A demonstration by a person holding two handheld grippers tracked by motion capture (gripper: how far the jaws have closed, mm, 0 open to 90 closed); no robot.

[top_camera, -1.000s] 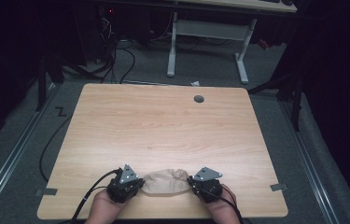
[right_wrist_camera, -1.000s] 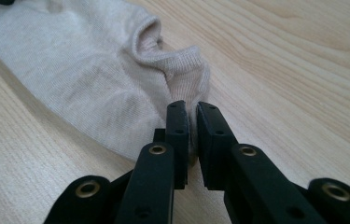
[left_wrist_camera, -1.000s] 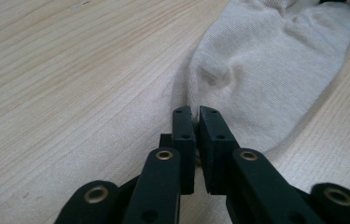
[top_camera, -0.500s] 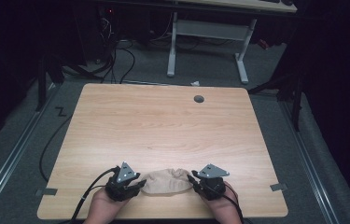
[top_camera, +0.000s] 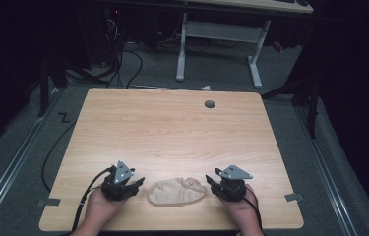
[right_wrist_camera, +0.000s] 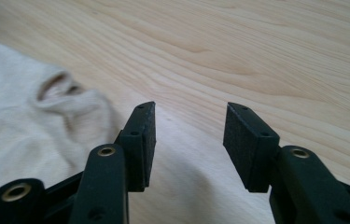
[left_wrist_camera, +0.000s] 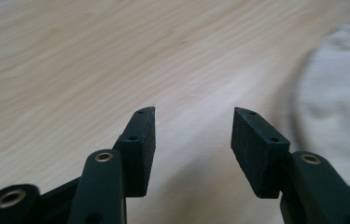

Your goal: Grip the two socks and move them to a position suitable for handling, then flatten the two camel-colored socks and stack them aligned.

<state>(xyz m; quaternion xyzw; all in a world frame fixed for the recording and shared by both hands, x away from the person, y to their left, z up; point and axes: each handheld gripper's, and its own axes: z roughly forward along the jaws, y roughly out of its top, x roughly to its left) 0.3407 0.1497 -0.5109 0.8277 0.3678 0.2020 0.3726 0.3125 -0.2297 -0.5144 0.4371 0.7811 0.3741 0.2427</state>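
Observation:
A beige cloth piece, oval and rumpled at its right end, lies flat on the wooden table near the front edge. My left gripper sits just left of it, open, with bare wood between its jaws; the left gripper view has the cloth at its right edge. My right gripper rests just right of the cloth, open and holding nothing. In the right gripper view the cloth with a small fold lies left of the jaws. Neither gripper touches the cloth.
A grey cable hole sits at the table's far right. A white desk frame stands on the floor beyond. Cables trail on the floor at far left. Tape marks lie at the front corners.
Both grippers have let go of the cloth and moved apart, the left to the left, the right to the right. The cloth now lies free between them.

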